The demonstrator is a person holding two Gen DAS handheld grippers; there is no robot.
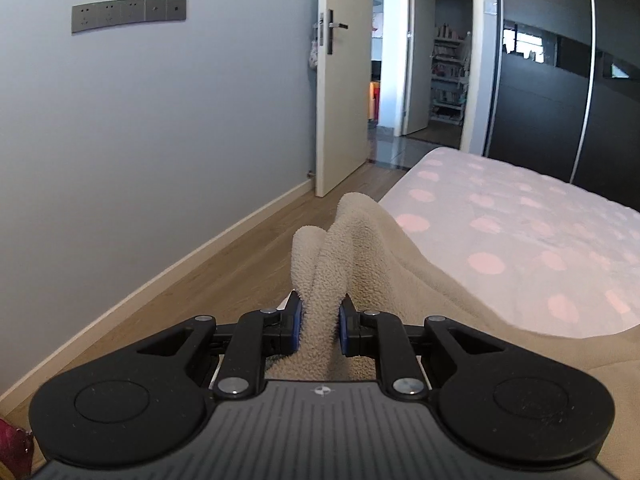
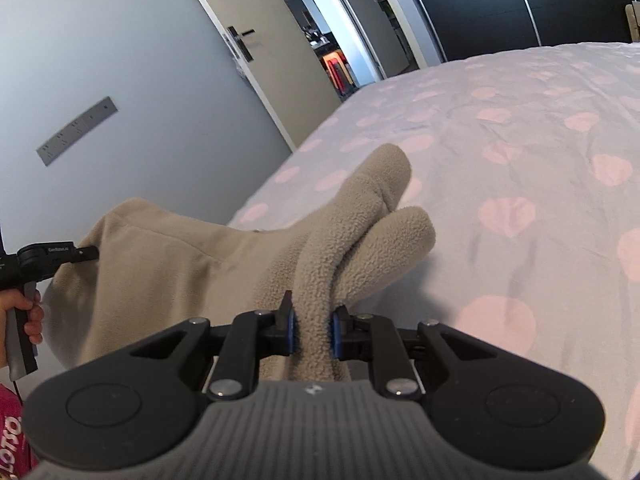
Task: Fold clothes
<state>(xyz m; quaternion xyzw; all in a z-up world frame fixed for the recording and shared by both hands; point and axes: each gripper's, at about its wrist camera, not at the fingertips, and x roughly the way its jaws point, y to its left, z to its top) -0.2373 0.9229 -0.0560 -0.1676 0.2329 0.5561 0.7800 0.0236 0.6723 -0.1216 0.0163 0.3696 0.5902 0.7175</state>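
Note:
A beige fleece garment hangs stretched between both grippers over the near edge of the bed. My left gripper is shut on a bunched fold of the fleece garment, which pokes up past its blue pads. My right gripper is shut on another bunched fold that sticks out ahead in two lobes. In the right wrist view the left gripper shows at the far left, held by a hand, its fingers hidden in the cloth.
The bed has a pale cover with pink dots. A wooden floor strip runs between bed and grey wall. An open white door leads to a hallway. Dark wardrobe doors stand beyond the bed.

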